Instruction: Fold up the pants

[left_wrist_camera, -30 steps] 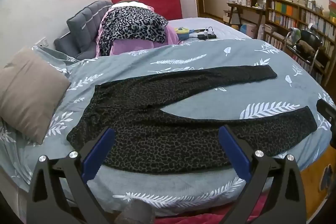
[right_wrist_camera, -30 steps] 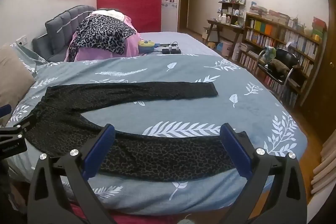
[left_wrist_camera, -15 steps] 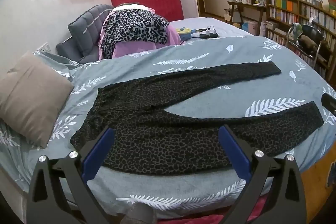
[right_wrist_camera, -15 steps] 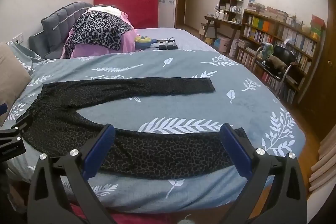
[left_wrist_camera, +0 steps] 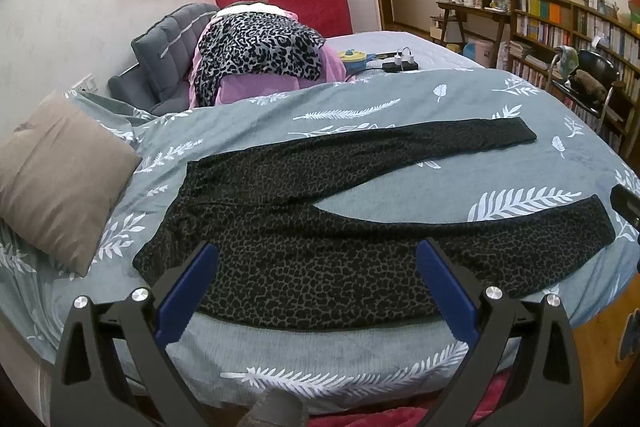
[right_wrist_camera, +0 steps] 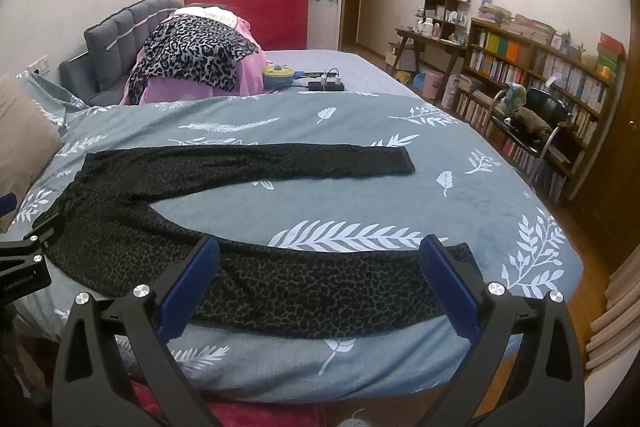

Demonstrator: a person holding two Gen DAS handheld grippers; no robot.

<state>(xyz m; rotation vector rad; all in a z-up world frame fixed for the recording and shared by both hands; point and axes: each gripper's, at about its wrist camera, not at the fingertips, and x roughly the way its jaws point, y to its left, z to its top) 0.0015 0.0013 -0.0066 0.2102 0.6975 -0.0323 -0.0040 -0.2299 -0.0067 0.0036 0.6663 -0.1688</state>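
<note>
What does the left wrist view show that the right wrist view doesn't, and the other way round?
Only the left wrist view shows the whole tan pillow and the open left gripper.

Only the right wrist view shows the bed's far right corner, the floor beyond it, and the open right gripper.

Both show the pants spread flat on the grey leaf-print cover, legs apart, neither gripper touching them, plus the bookshelf.
</note>
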